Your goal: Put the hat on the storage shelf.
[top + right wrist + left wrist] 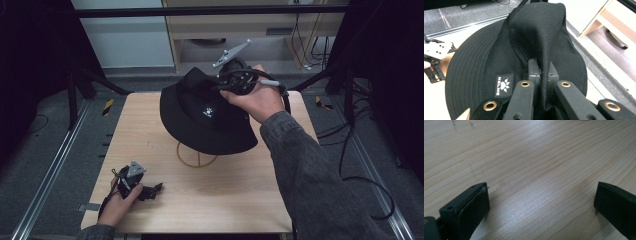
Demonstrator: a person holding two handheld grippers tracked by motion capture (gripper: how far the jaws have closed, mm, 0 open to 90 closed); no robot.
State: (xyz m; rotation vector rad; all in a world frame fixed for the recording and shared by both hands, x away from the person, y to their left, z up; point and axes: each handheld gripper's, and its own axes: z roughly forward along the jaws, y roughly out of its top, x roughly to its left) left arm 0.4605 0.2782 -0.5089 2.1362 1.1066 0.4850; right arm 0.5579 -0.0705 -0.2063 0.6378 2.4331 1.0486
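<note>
A black bucket hat point(200, 112) with a small white paw logo point(504, 85) hangs tilted above the wooden table point(240, 195), over a wooden ring stand point(196, 156). My right gripper point(235, 77) is shut on a pinched fold of the hat's crown point(544, 75), held up at the far side of the table. My left gripper point(150, 190) rests low at the table's near left corner, and in the left gripper view its jaws stand wide apart over bare wood point(541, 192), holding nothing.
The table is edged by metal rails on the floor point(50, 170). A black frame bar point(210, 10) crosses the back, with a wooden cabinet point(240, 25) behind it. Cables point(360, 175) trail over the floor at the right.
</note>
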